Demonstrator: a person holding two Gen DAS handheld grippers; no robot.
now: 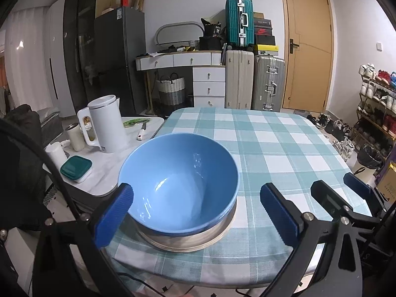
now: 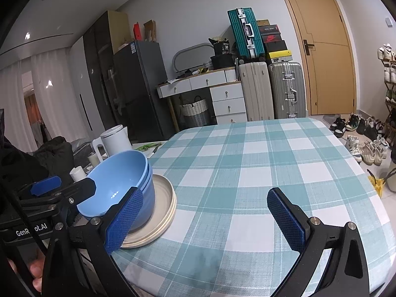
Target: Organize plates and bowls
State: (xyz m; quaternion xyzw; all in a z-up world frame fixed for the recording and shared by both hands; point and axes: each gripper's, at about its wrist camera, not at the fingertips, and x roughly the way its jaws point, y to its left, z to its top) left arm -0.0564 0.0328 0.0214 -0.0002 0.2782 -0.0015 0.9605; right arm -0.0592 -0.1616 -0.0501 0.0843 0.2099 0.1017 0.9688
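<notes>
A light blue bowl sits on top of a stack of beige plates near the table's front left corner. In the right wrist view it is the top, slightly tilted one of a few nested blue bowls on the plates. My left gripper is open wide, its jaws on either side of the bowl and its left finger close against the rim. My right gripper is open with nothing in it, over the cloth to the right of the stack. It also shows in the left wrist view.
The table wears a teal and white checked cloth. A low side table at the left holds a white kettle, a teal-lidded box, a cup and a knife. Shoes lie on the floor at the right. Suitcases and a door stand behind.
</notes>
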